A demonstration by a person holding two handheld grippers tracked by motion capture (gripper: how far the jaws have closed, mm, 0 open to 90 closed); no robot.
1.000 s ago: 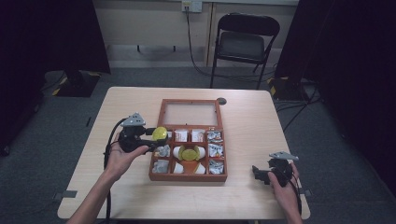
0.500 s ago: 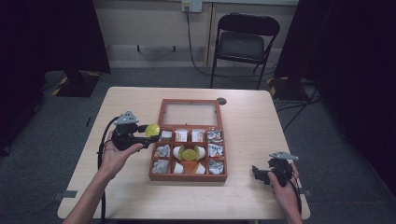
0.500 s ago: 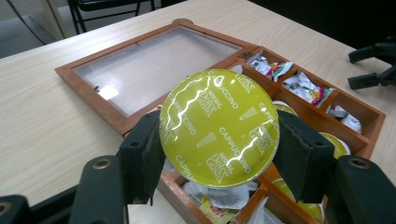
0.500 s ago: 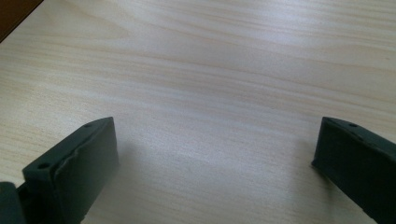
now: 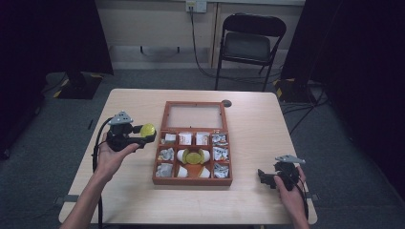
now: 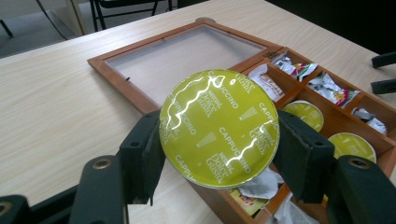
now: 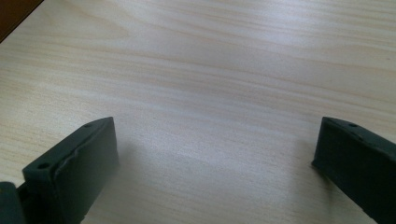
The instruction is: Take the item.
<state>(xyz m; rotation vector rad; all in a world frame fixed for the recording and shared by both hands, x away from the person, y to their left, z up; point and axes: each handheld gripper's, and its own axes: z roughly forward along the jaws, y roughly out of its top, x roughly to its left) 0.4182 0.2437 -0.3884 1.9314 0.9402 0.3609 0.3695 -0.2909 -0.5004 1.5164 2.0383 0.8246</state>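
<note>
Gripping a yellow-green cappuccino capsule [image 6: 219, 127] by its rim, the left claw [image 5: 143, 135] holds it above the worktop [image 5: 129, 200], just left of the wooden compartment box [image 5: 193, 181]. The right claw [image 5: 264, 177] rests spread wide and empty near the worktop's near right corner.

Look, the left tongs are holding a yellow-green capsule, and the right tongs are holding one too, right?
Not quite. The left tongs do grip the yellow-green capsule, but the right tongs are open and hold nothing, just hanging over the bare table; the right gripper view shows it.
</note>
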